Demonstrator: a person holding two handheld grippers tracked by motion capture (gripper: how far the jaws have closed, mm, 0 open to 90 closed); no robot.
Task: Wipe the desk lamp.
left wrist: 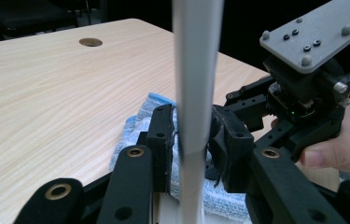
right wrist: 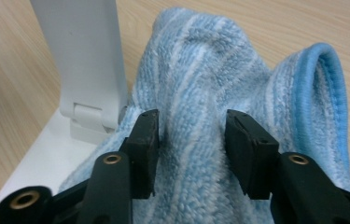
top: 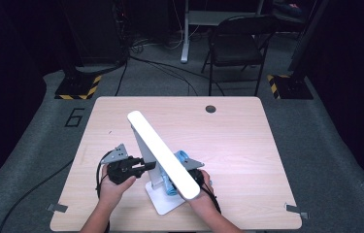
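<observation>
Our left gripper (left wrist: 191, 140) is clamped on the white lamp's upright post (left wrist: 192, 93) — both black pads press its sides, low down, just above the base. In the high view that gripper (top: 145, 166) reaches in from the left, near the desk's (top: 238, 145) front edge.

Our right gripper (right wrist: 191, 135) stands partly apart around a raised fold of the blue striped towel (right wrist: 200, 70); we see towel filling the gap between the pads, but we cannot tell whether they still pinch it. The towel lies bunched against the lamp's flat white base (right wrist: 37, 158), touching the hinge foot of the post.

From above, the lamp's long white head (top: 162, 153) slants across the work and hides most of the right gripper (top: 196, 175) and towel (top: 179, 158) — only a blue corner and the grey plate show past it. The base (top: 162, 201) sits close to the front edge. A round cable hole (top: 210, 108) lies near the desk's far edge, well apart from everything.
</observation>
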